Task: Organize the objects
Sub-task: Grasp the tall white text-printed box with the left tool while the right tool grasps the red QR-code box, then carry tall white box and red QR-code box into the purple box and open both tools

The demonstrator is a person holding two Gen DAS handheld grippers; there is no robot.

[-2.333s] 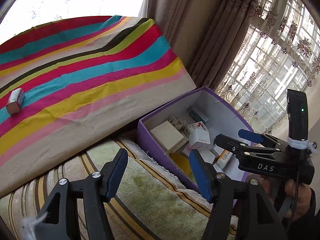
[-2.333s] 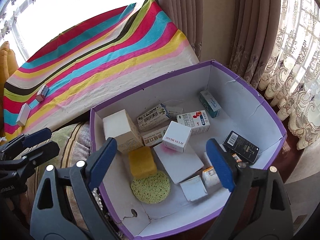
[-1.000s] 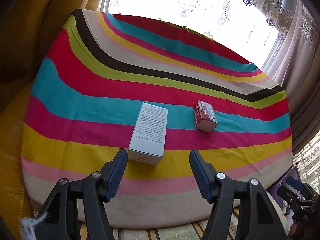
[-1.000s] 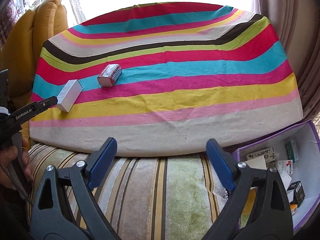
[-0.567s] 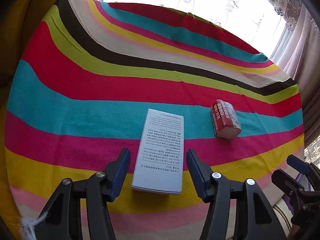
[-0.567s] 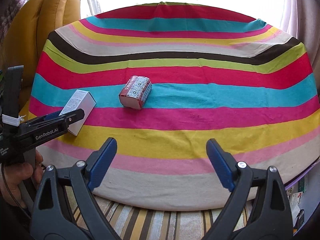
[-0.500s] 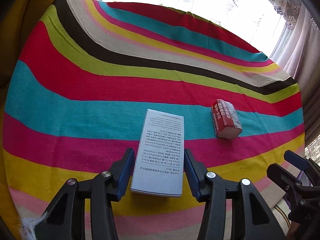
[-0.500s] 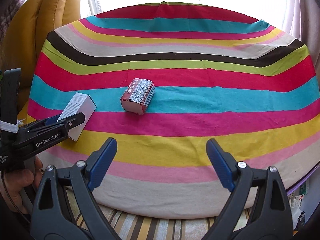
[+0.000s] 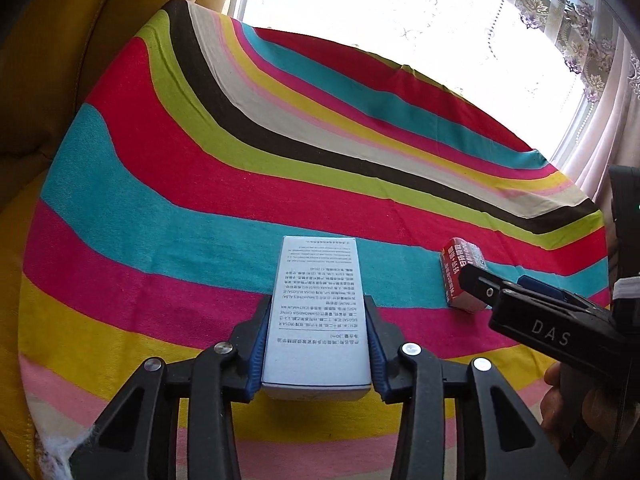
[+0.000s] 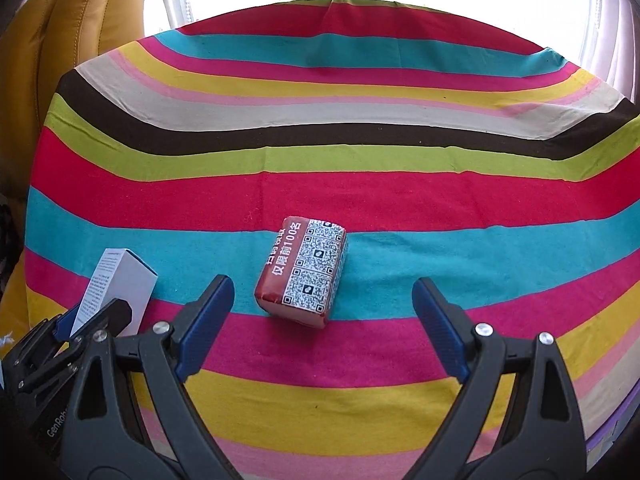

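Observation:
A white box [image 9: 316,312] with printed text lies on the striped cloth [image 9: 180,184]. My left gripper [image 9: 318,320] is closing on its near end, and the blue pads [image 9: 258,344] touch both long sides. To its right lies a red packet [image 9: 460,276] with QR codes. In the right wrist view the red packet [image 10: 304,272] sits just ahead of my right gripper [image 10: 324,292], which stands open and wide with nothing between its fingers. The white box [image 10: 120,280] and the left gripper [image 10: 92,320] show at the lower left there. The right gripper [image 9: 496,284] shows beside the red packet.
A yellow leather armchair [image 10: 80,20] stands at the left behind the cloth. A bright window with lace curtains [image 9: 580,40] lies beyond the far edge. A purple box rim [image 10: 616,428] peeks in at the lower right. A hand [image 9: 576,400] holds the right gripper.
The left jaws closed from wide apart onto the sides of the white box. The right gripper swung left from the purple box to just before the red packet.

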